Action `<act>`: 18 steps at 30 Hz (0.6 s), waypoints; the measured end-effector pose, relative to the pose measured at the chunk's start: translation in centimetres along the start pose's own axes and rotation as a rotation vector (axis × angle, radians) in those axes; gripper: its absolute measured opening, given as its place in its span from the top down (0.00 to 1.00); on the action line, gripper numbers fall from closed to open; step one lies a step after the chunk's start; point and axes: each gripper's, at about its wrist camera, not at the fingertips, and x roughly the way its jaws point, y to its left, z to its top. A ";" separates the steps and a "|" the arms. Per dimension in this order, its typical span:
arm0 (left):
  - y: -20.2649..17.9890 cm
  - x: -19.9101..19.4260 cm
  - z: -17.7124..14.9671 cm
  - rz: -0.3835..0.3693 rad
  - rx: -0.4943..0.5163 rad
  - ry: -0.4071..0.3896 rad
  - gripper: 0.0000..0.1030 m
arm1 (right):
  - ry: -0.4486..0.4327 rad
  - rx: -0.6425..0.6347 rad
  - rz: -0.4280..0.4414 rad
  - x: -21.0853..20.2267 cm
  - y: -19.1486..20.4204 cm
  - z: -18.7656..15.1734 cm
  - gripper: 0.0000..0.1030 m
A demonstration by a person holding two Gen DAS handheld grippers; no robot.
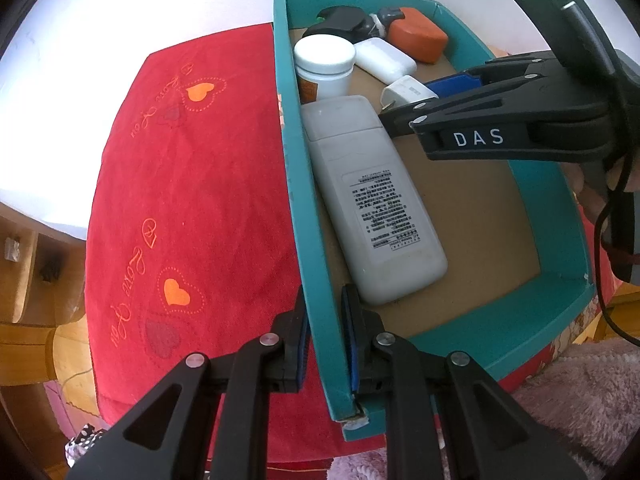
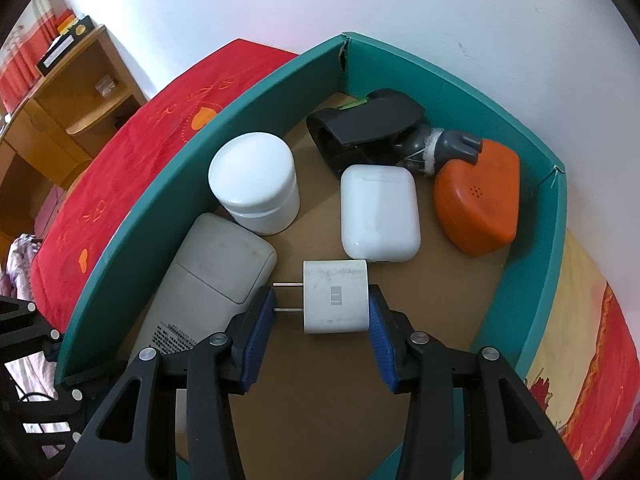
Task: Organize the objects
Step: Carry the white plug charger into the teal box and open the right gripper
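Gripping the left wall of the teal cardboard box [image 1: 316,280], the left gripper [image 1: 325,332] has its jaws narrow, one blue pad outside the wall and one inside, both pressed on it, in the left wrist view. This open box stands on a red cloth with orange hearts [image 1: 192,200]. Inside, along the left wall, lies a long grey-white remote control [image 1: 372,200] with its printed label up. At its far end stands a white round plastic jar [image 1: 325,60]. Further right lie a white rounded earphone case [image 1: 384,60], an orange rounded plastic case [image 1: 418,36] and a black clip-shaped object [image 1: 340,24] at the far wall. The right gripper [image 1: 416,96] comes in from the right, holding a small white plug adapter [image 1: 404,90] above the brown floor of the box.

In the right wrist view, the right gripper [image 2: 322,312] has its jaws half wide and closed on the white plug adapter [image 2: 336,296]: the right pad touches the body, and the left pad meets the tips of the two metal prongs. The adapter is low over the box floor, between the remote control [image 2: 212,276] on the left and the right wall of the box [image 2: 524,280]; whether it touches the floor, I cannot tell. Just beyond it lies the earphone case [image 2: 378,216], the jar [image 2: 254,184] to the far left, the orange case [image 2: 478,204] to the far right, and the black object [image 2: 368,128] at the far wall.
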 end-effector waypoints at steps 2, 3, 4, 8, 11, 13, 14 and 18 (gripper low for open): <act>0.1 -0.1 -0.1 -0.001 -0.004 -0.003 0.87 | 0.001 0.002 -0.001 0.0 0.0 0.1 0.55; 0.1 -0.2 -0.2 -0.002 -0.004 -0.004 0.87 | 0.002 0.002 -0.001 0.0 0.0 0.1 0.55; 0.1 -0.2 -0.2 -0.002 -0.005 -0.004 0.87 | 0.003 0.002 -0.001 0.0 0.1 0.1 0.55; 0.2 -0.3 -0.3 -0.004 -0.007 -0.008 0.87 | 0.000 0.008 -0.006 0.1 0.0 0.2 0.54; 0.3 -0.3 -0.4 -0.004 -0.009 -0.010 0.87 | -0.003 0.024 -0.016 0.3 -0.3 0.3 0.44; 0.3 -0.4 -0.4 -0.004 -0.005 -0.009 0.87 | -0.009 0.056 -0.022 0.2 -0.8 0.2 0.40; 0.3 -0.4 -0.4 -0.004 -0.002 -0.009 0.86 | -0.019 0.059 -0.022 0.0 -0.8 0.1 0.40; 0.3 -0.5 -0.3 -0.006 0.006 -0.007 0.86 | -0.089 0.078 -0.011 -2.2 -0.7 -0.2 0.32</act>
